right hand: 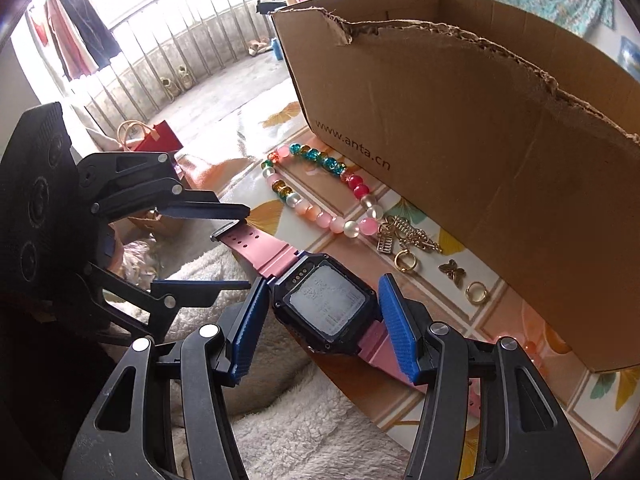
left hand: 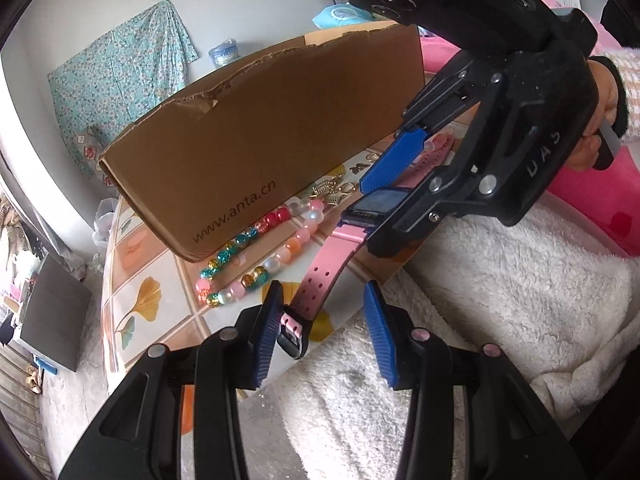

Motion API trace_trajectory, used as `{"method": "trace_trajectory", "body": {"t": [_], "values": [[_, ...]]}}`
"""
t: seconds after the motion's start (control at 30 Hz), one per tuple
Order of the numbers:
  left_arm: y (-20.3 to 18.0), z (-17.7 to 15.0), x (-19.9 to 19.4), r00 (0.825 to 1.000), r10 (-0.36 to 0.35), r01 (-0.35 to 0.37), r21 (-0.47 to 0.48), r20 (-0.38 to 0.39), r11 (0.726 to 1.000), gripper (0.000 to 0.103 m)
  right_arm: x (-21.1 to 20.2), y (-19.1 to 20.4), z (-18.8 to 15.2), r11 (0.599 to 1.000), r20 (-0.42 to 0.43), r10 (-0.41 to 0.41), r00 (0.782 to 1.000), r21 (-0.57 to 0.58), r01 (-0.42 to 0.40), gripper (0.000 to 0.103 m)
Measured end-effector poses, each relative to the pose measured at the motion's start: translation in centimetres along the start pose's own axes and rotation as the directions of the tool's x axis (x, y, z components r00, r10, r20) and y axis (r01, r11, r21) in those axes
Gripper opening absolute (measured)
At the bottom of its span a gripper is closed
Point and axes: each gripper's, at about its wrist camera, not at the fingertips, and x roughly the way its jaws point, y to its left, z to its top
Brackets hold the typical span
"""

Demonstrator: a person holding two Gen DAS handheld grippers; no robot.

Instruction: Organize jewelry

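Tabletop [right hand: 352, 236]: box-shadowed rings [right hand: 477, 293], indistinct

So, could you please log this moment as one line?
right hand-held gripper: shut on watch | left hand-held gripper: open around strap end | box: upright

On the long side of the cardboard box [left hand: 256, 128] in front of me I read "www.anta.cn" in dark print, low near its bottom edge. My right gripper [left hand: 374, 190] carries raised letters on its black body that look like "UAS". The watch [right hand: 326, 306] shows grey marks on its screen, too faint to read.
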Motion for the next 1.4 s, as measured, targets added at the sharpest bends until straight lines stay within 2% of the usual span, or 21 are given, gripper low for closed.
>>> {"method": "trace_trajectory", "body": {"t": [0.13,0.2,0.3,0.47,0.53,0.67,0.73,0.87,0.93,1.0,1.1,1.17,1.27,1.4], "values": [[0.3,0.9,0.8,1.000,0.006,-0.006,-0.001,0.006,1.000,0.025,0.1,0.0,0.1,1.000,0.000,0.021,1.000,-0.009,-0.021,0.053],[0.5,1.1,1.2,1.000,0.012,-0.012,-0.012,0.001,1.000,0.015,0.1,0.1,0.2,1.000,0.012,0.006,1.000,-0.011,-0.006,0.052],[1.2,1.6,1.3,1.000,-0.008,0.008,-0.036,0.007,0.999,0.008,-0.8,0.2,-0.1,1.000,0.052,-0.025,0.998,0.011,0.025,0.054],[2.3,1.7,1.5,0.998,-0.061,0.061,-0.053,-0.009,0.997,0.007,-2.6,1.7,-1.9,0.985,0.111,-0.174,0.978,0.005,0.174,0.060],[2.7,2.2,2.1,0.997,-0.073,0.073,-0.048,-0.016,0.996,0.006,-3.1,2.0,-2.9,0.971,0.115,-0.239,0.964,0.005,0.240,0.060],[3.5,2.9,2.6,0.994,-0.105,0.103,-0.050,-0.030,0.993,0.005,-3.2,2.1,-4.0,0.951,0.103,-0.308,0.946,-0.001,0.310,0.060],[3.7,2.9,2.4,0.992,-0.122,0.120,-0.057,-0.033,0.991,0.004,-2.8,2.0,-4.2,0.943,0.088,-0.329,0.940,-0.013,0.331,0.055],[4.2,3.2,3.0,0.990,-0.134,0.131,-0.053,-0.042,0.990,0.004,-1.4,2.0,-3.7,0.925,0.074,-0.375,0.924,-0.043,0.379,0.038],[4.4,2.9,3.0,0.990,-0.132,0.130,-0.049,-0.044,0.990,0.004,-1.2,2.0,-3.5,0.921,0.084,-0.384,0.919,-0.039,0.389,0.036],[4.8,2.9,2.8,0.991,-0.126,0.124,-0.052,-0.042,0.991,0.003,-0.8,2.2,-3.2,0.910,0.094,-0.407,0.909,-0.041,0.412,0.021],[4.8,3.1,2.4,0.991,-0.128,0.126,-0.057,-0.035,0.990,0.003,-0.5,2.5,-3.1,0.892,0.123,-0.443,0.888,-0.041,0.450,0.010],[4.6,3.4,2.0,0.992,-0.120,0.118,-0.048,-0.030,0.992,0.003,-0.5,2.7,-3.1,0.877,0.160,-0.471,0.868,-0.025,0.481,0.007],[4.3,4.1,1.2,0.996,-0.088,0.088,-0.028,-0.019,0.996,0.002,-0.6,3.7,-3.1,0.843,0.235,-0.519,0.822,-0.016,0.537,0.003],[4.4,5.4,-0.2,0.999,-0.033,0.033,-0.018,-0.009,0.999,0.002,-1.5,4.0,-2.7,0.841,0.325,-0.523,0.788,0.045,0.540,0.002]]}}
